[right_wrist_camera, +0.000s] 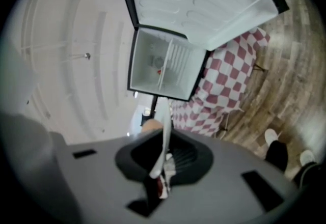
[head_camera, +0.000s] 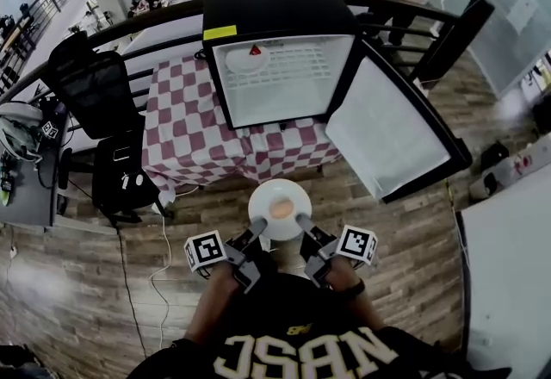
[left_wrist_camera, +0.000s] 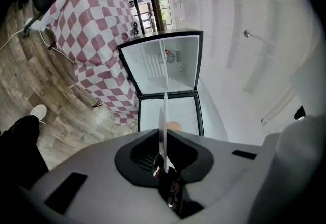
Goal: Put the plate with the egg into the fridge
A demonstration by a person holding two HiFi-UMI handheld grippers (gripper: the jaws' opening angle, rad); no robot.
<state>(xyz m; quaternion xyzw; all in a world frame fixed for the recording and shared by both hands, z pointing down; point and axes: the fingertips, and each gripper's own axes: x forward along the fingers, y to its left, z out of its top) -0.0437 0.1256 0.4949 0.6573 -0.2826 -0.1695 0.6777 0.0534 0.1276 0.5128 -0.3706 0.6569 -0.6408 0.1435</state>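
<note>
Head view: left gripper (head_camera: 258, 235) and right gripper (head_camera: 303, 222) were clenched on opposite rims of the plate (head_camera: 280, 189), short of the open fridge (head_camera: 284, 80). The plate looked stiff and breakable, and the egg (head_camera: 281, 208) probably free to slide.

the fridge (head_camera: 284, 80) is seen from high up and out in front by the head view, which is pointed steeply down. it is faced from lower and nearer by both gripper views, each tipped sideways. its open white inside is shared by all three.

The plate (head_camera: 262, 199) (egg (head_camera: 281, 208) on it) is before the fridge (head_camera: 284, 76) on the table (head_camera: 181, 110).
</note>
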